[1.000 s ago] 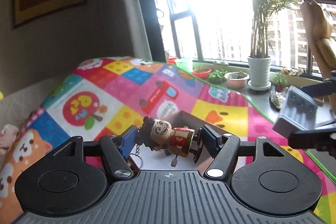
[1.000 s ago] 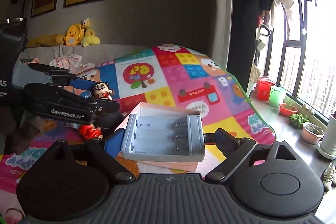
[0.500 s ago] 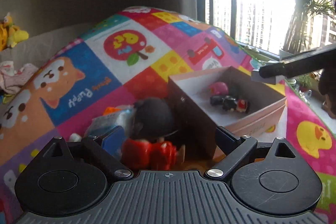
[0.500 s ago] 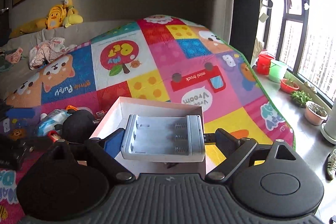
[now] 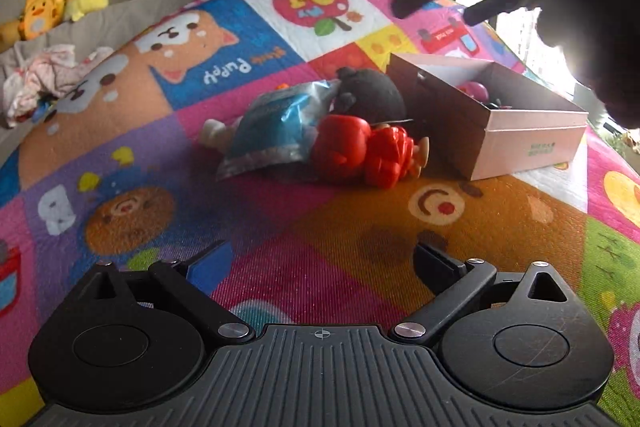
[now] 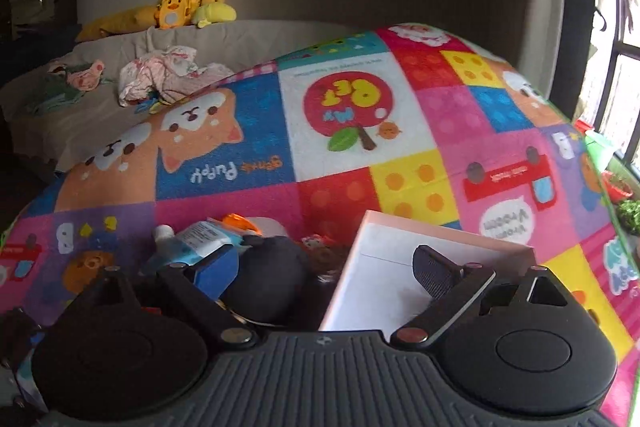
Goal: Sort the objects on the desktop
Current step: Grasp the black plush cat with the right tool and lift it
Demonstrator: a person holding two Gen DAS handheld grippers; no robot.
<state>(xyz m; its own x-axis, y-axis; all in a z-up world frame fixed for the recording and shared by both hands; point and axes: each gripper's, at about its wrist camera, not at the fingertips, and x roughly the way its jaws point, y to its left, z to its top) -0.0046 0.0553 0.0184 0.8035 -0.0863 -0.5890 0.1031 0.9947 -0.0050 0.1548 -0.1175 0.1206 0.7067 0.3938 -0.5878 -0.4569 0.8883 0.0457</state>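
Charger gone from right gripper (image 6: 324,263), now released; left gripper (image 5: 322,261) released; red figurine (image 5: 368,151) lies beside pink box (image 5: 532,143).

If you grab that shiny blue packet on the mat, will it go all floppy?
Probably yes. The blue packet looks like thin crinkled foil with a flat sealed edge, so it would likely sag and bend rather than stay stiff. Its glossy surface may be a bit slippery between the fingers. It lies against the red toy, so pushing it might nudge that too.

Left gripper (image 5: 322,261) hovers low with jaws spread wide and empty, while the right gripper (image 6: 320,267) hangs above, fingers apart, gripping nothing.
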